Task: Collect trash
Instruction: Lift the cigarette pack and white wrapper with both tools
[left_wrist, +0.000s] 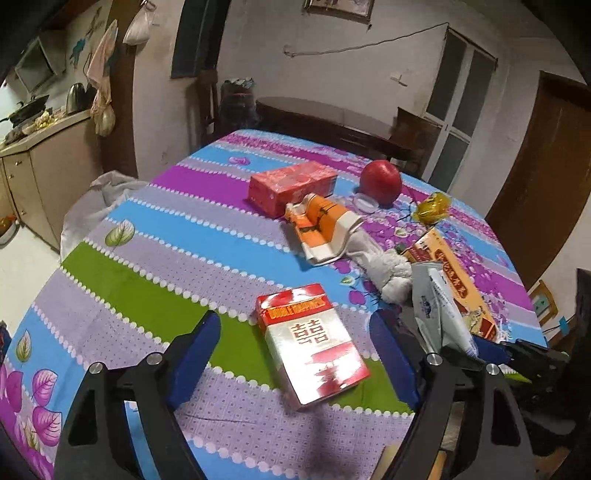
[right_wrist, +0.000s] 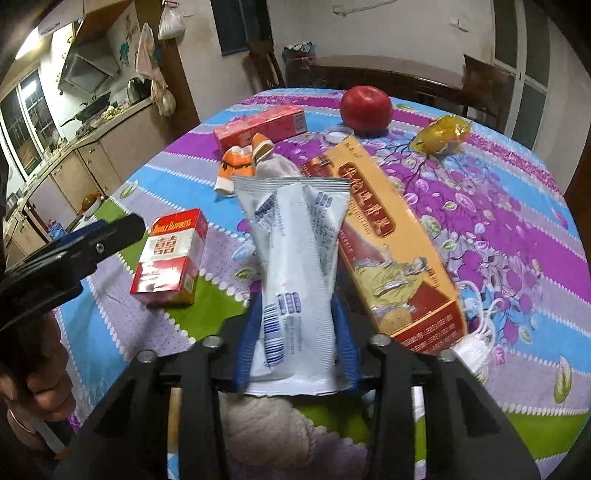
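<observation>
My right gripper (right_wrist: 295, 300) is shut on a white and blue plastic wrapper (right_wrist: 295, 236), which sticks up and forward from between its blue pads. The same wrapper (left_wrist: 437, 306) shows at the right of the left wrist view. My left gripper (left_wrist: 293, 325) is open above the table. A red and white cigarette pack (left_wrist: 314, 343) lies flat on the cloth between its fingers, and neither pad touches it. In the right wrist view the pack (right_wrist: 170, 258) lies left of the wrapper, with a left gripper finger (right_wrist: 107, 230) beside it.
The round table (left_wrist: 147, 280) has a striped, flowered cloth. On it lie a pink-red box (left_wrist: 291, 184), a crumpled orange and white wrapper (left_wrist: 325, 225), a red apple (left_wrist: 380, 181), a yellow wrapper (left_wrist: 432, 208), a long yellow box (right_wrist: 391, 240) and a white knitted cloth (left_wrist: 391, 273). Kitchen counters stand at the left.
</observation>
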